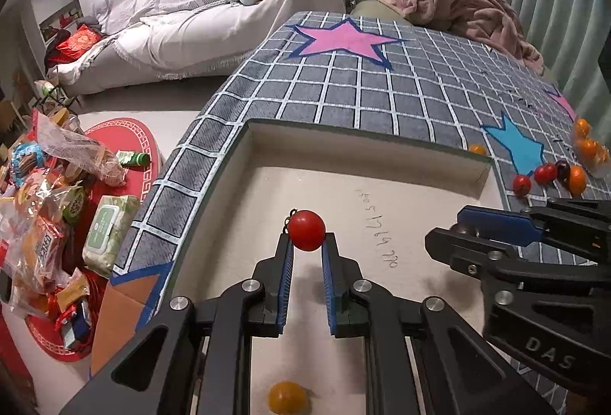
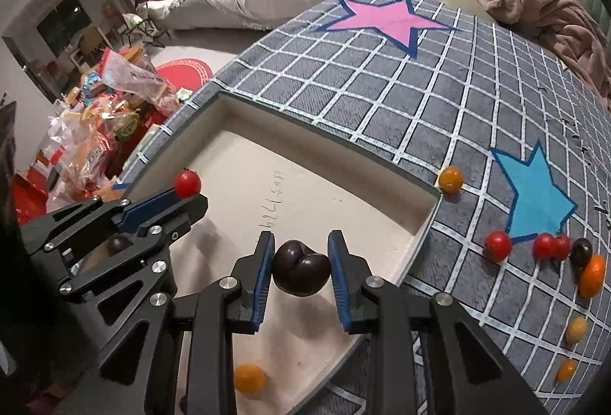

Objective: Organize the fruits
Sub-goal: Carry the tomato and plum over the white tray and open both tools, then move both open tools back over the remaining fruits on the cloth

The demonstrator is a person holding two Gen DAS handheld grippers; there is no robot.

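Jaws of both grippers carry fruit above the white tray (image 2: 416, 224): the right gripper (image 2: 301, 272) is closed on a dark plum (image 2: 301, 268), the left gripper (image 1: 307, 251) on a red tomato (image 1: 306, 230) at its fingertips. Each fruit hangs over bare tray floor, so I judge release needs only a short drop, with an orange fruit (image 2: 249, 378) lying nearer. Farther right on the surface (image 2: 343, 90), loose tomatoes (image 2: 497, 246) and orange fruits wait beside the blue star (image 2: 534, 199), closer to the right gripper.
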